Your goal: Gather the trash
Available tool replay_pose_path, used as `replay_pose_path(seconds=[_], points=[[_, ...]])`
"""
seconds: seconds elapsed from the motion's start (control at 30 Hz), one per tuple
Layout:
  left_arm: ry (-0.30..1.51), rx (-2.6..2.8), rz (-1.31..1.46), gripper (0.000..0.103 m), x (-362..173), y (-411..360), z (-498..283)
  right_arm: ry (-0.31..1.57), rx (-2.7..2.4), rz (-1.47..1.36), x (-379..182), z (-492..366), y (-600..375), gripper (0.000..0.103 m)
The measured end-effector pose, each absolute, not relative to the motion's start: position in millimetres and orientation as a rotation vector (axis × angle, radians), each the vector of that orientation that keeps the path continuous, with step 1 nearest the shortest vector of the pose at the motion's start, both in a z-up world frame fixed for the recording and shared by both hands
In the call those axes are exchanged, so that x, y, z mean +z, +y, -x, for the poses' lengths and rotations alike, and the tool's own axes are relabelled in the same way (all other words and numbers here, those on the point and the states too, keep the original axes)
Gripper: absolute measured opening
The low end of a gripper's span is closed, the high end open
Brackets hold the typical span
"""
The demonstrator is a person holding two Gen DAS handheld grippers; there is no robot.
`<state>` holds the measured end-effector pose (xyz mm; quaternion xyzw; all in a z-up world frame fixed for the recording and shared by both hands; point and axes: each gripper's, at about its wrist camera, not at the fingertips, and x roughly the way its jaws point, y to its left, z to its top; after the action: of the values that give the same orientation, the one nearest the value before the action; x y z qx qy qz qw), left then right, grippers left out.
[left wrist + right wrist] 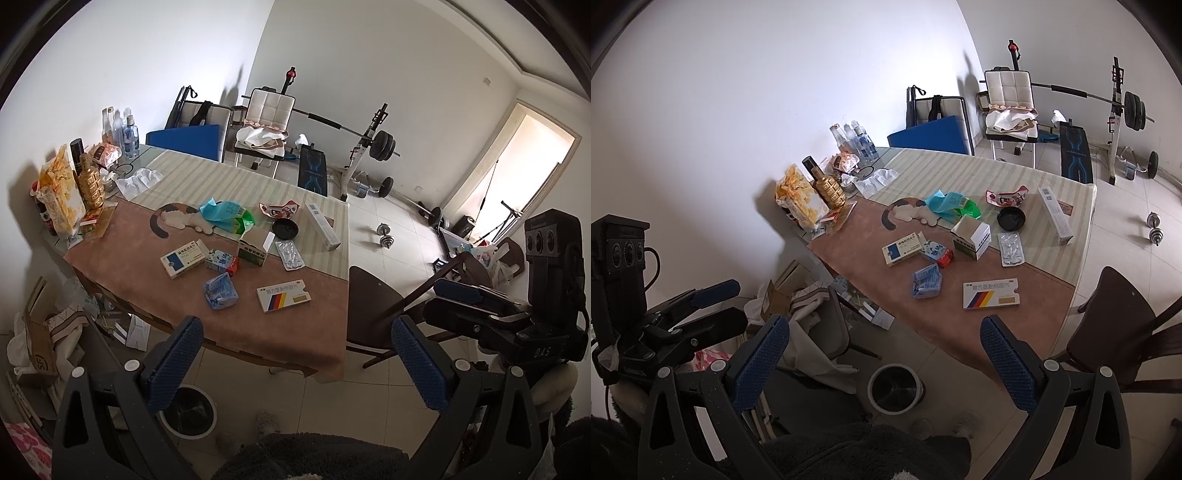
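Trash lies scattered on the table point(122, 258) point(1027, 339): a white medicine box with colour stripes point(283, 294) point(991, 294), a crumpled blue carton point(220, 291) point(926, 281), a blue-and-white box point(183, 258) point(902, 249), a blister pack point(290, 254) point(1011, 249), blue and green wrappers point(227, 214) point(951, 205). A round bin point(190, 411) point(894, 386) stands on the floor below the near edge. My left gripper point(295, 354) and right gripper point(884, 350) both hang open and hold nothing, short of the table.
Bottles point(122, 129), a gold bottle point(829, 190) and a snack bag point(61, 188) crowd the table's wall side. A dark chair point(373, 306) point(1123, 325) stands at the right. Cardboard and bags point(40, 343) pile on the floor at left. Weight bench and dumbbells point(384, 234) lie beyond.
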<state>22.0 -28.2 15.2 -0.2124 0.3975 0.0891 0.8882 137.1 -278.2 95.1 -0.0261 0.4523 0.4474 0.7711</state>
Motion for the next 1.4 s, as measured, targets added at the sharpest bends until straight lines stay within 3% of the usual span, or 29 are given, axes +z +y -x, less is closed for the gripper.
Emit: replay_pose_path(seconds=[0.23,0.47,0.6,0.77,0.97,1.17,1.4], points=[[0.863,0.479,0.254,0.103,-5,-32,-38,0.991,0.834,-0.001,77,-152,-275,0.103],[1.064,0.663,0.286,0.103,-95,-12,-95,1.116,0.619,0.048,-7,-236,-269,0.103],[1.188,0.818,0.250,0.103,-160,-4,-124,1.199,0.595,0.272,-86,-296,-234,0.103],[1.330,0.931,0.400,0.103,-238,16,-150,1.317,0.698,0.709,-201,-347,-163,0.103],[1.428,1.003,0.477,0.103,-301,35,-176,1.270,0.834,1.153,-298,-362,-100,0.103],[1.513,1.012,0.517,0.103,-336,47,-189,1.232,0.951,1.407,-345,-362,-74,0.103],[1.549,1.020,0.562,0.103,-344,57,-186,1.326,1.075,1.435,-363,-362,-58,0.103]])
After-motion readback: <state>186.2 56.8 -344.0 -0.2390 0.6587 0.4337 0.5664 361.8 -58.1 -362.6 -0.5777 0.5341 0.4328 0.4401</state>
